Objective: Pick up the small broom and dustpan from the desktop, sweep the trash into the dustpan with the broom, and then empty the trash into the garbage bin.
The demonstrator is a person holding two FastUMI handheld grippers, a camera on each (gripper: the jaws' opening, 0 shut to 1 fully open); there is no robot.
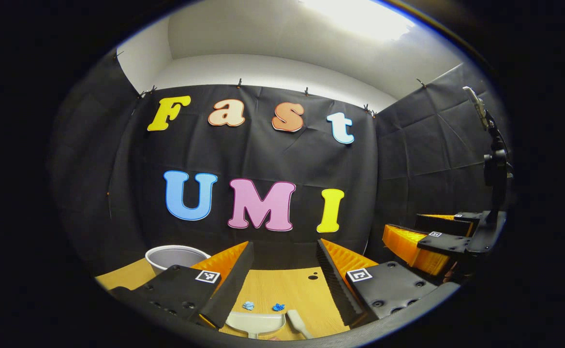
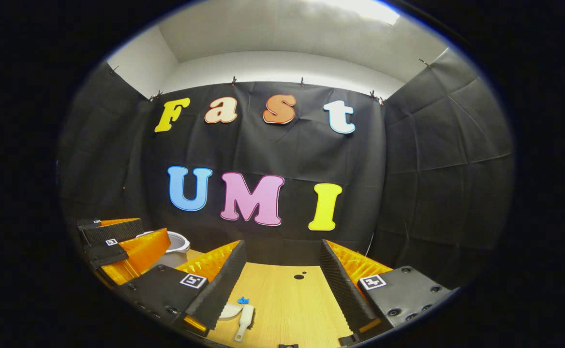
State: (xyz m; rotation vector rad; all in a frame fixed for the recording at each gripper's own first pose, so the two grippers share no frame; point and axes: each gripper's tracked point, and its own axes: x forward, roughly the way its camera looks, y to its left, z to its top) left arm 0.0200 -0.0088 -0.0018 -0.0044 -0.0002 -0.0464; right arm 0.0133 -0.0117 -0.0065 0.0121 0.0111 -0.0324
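Both grippers were spread wide, holding nothing: left gripper [image 1: 282, 270] and right gripper [image 2: 280, 270] hovered over the wooden desktop [image 2: 287, 299]. The dustpan [image 1: 256, 323] and small broom [image 1: 298, 323] lay side by side there, two blue trash scraps [image 1: 263, 306] just beyond, white garbage bin [image 1: 176, 256] off left.

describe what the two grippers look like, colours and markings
Both look alike. The left gripper has two black finger blocks with screw holes, each bearing a small square black-and-white marker, ribbed orange outer sides and black serrated foam pads on the inner faces. The right gripper has the same black blocks, markers, orange ribbing and toothed pads.
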